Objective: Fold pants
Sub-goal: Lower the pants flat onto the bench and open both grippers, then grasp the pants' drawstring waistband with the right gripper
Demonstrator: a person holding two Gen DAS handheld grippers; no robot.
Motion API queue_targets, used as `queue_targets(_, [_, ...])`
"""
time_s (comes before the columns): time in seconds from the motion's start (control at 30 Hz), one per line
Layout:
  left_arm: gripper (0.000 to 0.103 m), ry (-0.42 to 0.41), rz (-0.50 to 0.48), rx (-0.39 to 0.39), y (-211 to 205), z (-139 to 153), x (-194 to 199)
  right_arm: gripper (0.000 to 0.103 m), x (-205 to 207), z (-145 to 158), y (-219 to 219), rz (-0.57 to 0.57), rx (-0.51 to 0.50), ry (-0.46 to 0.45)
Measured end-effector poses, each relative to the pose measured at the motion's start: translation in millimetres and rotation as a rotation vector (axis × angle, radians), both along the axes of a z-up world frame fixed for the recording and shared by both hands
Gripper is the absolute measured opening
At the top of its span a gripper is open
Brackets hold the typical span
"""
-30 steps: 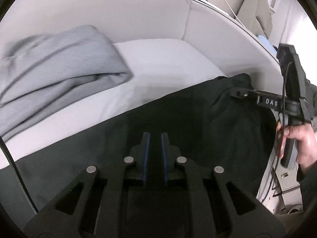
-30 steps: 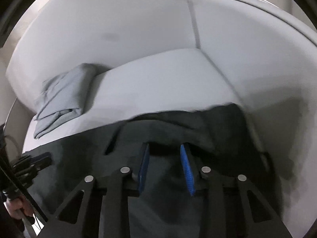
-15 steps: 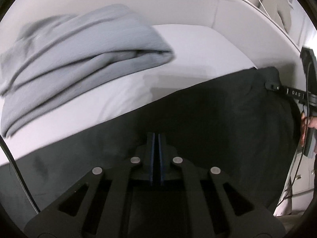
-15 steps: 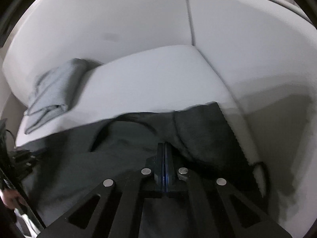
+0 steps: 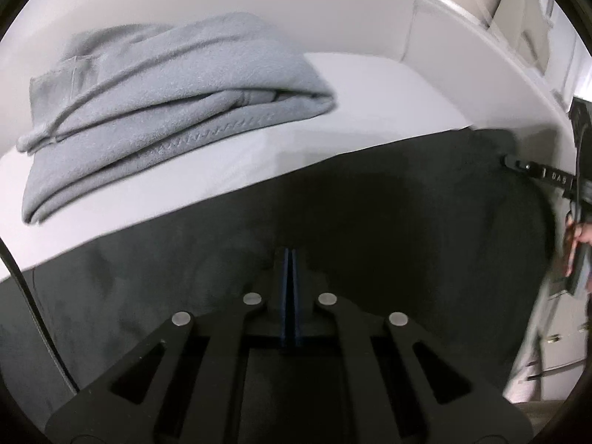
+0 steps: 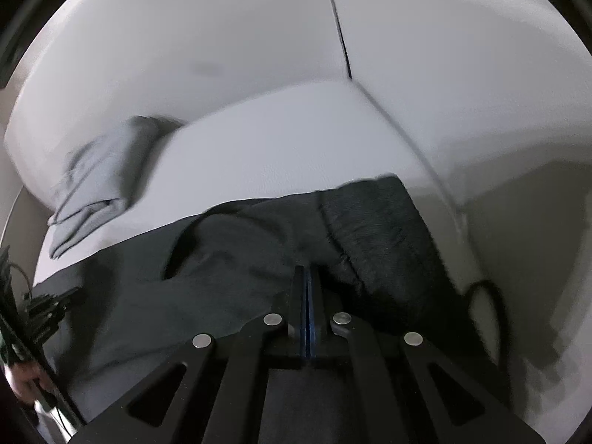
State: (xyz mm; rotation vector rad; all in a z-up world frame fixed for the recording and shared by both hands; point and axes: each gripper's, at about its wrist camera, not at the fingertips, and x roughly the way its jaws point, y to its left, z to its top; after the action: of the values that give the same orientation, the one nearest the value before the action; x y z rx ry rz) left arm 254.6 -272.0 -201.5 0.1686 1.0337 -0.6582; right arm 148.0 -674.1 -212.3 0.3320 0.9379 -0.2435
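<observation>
A pale grey-white cushioned seat (image 5: 370, 111) fills both views, its padded backrest (image 6: 185, 29) rising behind and meeting a second panel at a dark seam toward 12 o'clock in the right wrist view. The dark pants (image 5: 388, 222) lie spread across the near edge of the seat, their thicker banded end (image 6: 377, 229) bunched at about 1 o'clock of the right gripper (image 6: 307, 277). That gripper's blue-lined jaws are clenched on a pinch of the dark cloth. The left gripper (image 5: 289, 259) is likewise clamped onto the pants. A folded light grey garment (image 5: 155, 111) rests on the seat at 10 o'clock. Cream cabinetry (image 5: 555, 340) shows blurred at 4 o'clock.
</observation>
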Motion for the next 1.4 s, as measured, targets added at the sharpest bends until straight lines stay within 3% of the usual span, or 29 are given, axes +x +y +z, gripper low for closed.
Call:
queue_targets(0.17, [0.000, -0.029, -0.031, -0.015, 12.6, 39.2, -35.1, 0.004, -41.0, 47.2, 14.3, -0.038, -0.016, -0.075])
queue_targets(0.23, [0.005, -0.062, -0.033, -0.017, 19.5, 62.3, -53.2, 0.013, -60.4, 62.1, 19.7, -0.069, -0.008, -0.082])
queue_targets(0.27, [0.017, -0.071, -0.026, -0.018, 24.1, 74.2, -63.2, 0.014, -72.1, 68.7, 23.5, -0.090, -0.006, -0.088])
queue_targets(0.3, [0.044, -0.077, -0.016, -0.032, 29.5, 86.5, -73.3, 0.020, -82.1, 74.0, 25.9, -0.102, -0.002, -0.095])
queue_targets(0.37, [0.083, -0.102, 0.017, -0.070, 42.4, 110.3, -94.3, 0.041, -103.5, 84.4, 32.4, -0.136, 0.009, -0.112])
queue_targets(0.4, [0.085, -0.121, 0.028, -0.090, 46.2, 120.5, -101.1, 0.060, -114.2, 88.4, 33.7, -0.158, 0.019, -0.123])
queue_targets(0.43, [0.085, -0.136, 0.032, -0.115, 54.0, 132.1, -110.5, 0.074, -123.7, 91.2, 35.5, -0.180, 0.032, -0.134])
queue_targets(0.47, [0.085, -0.137, 0.028, -0.140, 60.0, 141.5, -118.9, 0.077, -135.5, 93.6, 32.7, -0.202, 0.047, -0.142])
queue_targets(0.67, [0.085, -0.076, 0.031, -0.314, 105.7, 177.0, -163.3, 0.082, -178.3, 89.5, 11.9, -0.316, 0.171, -0.126])
queue_targets(0.77, [0.086, -0.103, 0.018, -0.407, 133.1, 179.5, -188.0, 0.082, -184.3, 62.6, 6.5, -0.350, 0.340, -0.104])
queue_targets(0.9, [0.086, -0.231, -0.010, -0.263, 147.4, 178.6, -201.7, 0.082, -187.7, 28.4, 2.2, -0.424, 0.482, -0.083])
queue_targets(0.97, [0.086, -0.233, 0.005, -0.249, 155.7, 178.2, -199.2, 0.082, -192.1, 17.8, -0.8, -0.472, 0.513, -0.090])
queue_targets(1.1, [0.086, -0.182, 0.059, -0.307, 179.2, 181.1, -184.3, 0.082, -200.8, 13.8, -3.8, -0.530, 0.518, -0.203])
queue_targets(1.23, [0.086, -0.211, 0.141, -0.373, 213.6, 191.4, -176.8, 0.081, -200.6, 9.0, -3.5, -0.602, 0.525, -0.306])
queue_targets(1.4, [0.086, -0.228, 0.255, -0.469, 255.9, 200.5, -169.0, 0.076, -200.9, -9.4, -14.5, -0.723, 0.496, -0.340])
